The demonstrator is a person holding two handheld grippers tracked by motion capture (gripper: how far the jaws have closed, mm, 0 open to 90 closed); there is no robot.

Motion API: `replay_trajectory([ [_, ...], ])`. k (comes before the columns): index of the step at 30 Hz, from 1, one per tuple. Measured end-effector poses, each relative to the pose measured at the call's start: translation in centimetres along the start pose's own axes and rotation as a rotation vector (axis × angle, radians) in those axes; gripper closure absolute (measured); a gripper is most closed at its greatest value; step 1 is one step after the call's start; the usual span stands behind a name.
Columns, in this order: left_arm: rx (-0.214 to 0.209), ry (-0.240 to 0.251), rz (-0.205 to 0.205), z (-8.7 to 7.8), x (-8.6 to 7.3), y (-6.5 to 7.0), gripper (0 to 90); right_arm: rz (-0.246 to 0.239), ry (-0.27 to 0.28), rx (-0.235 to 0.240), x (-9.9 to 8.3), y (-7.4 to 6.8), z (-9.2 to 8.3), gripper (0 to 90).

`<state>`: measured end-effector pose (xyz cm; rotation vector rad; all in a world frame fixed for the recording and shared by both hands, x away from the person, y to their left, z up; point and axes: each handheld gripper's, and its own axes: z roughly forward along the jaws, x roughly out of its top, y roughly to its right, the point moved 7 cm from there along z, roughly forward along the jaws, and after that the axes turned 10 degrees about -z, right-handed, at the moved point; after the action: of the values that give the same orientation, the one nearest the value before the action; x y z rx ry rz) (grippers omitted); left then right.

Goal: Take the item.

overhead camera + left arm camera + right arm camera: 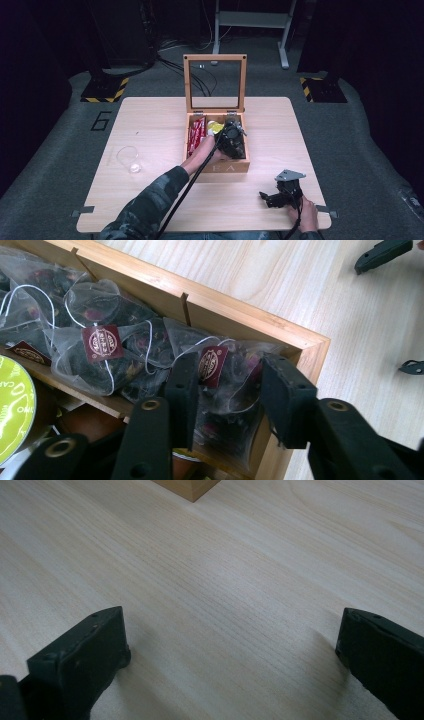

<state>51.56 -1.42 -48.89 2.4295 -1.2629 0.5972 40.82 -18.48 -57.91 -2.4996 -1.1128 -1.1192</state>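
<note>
Left gripper (227, 390) jaws straddling, not yet pinching, tea bag (225, 390) in wooden box's (280, 335) corner; neighbouring strings may snag.

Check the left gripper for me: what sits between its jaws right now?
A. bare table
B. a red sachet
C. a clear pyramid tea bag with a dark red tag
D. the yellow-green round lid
C: in the left gripper view, the left gripper straddles a clear tea bag in the wooden box.

Sheer mesh tea bag (227, 390), seemingly nylon
</note>
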Motion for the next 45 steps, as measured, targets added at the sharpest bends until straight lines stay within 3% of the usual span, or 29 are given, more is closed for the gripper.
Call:
replay_trajectory([
  [10, -0.007, -0.002, -0.002, 0.4, -0.2, 0.0, 73.4, -0.001, 0.000, 0.000, 0.0, 0.0, 0.0, 0.0],
  [16, -0.006, 0.001, -0.001, 0.3, -0.3, 0.0, 76.2, -0.001, 0.000, 0.000, 0.0, 0.0, 0.0, 0.0],
  [45, 0.008, 0.094, 0.000, -2.3, -0.1, -0.4, 80.4, -0.007, -0.002, 0.006, 0.0, 0.0, 0.0, 0.0],
])
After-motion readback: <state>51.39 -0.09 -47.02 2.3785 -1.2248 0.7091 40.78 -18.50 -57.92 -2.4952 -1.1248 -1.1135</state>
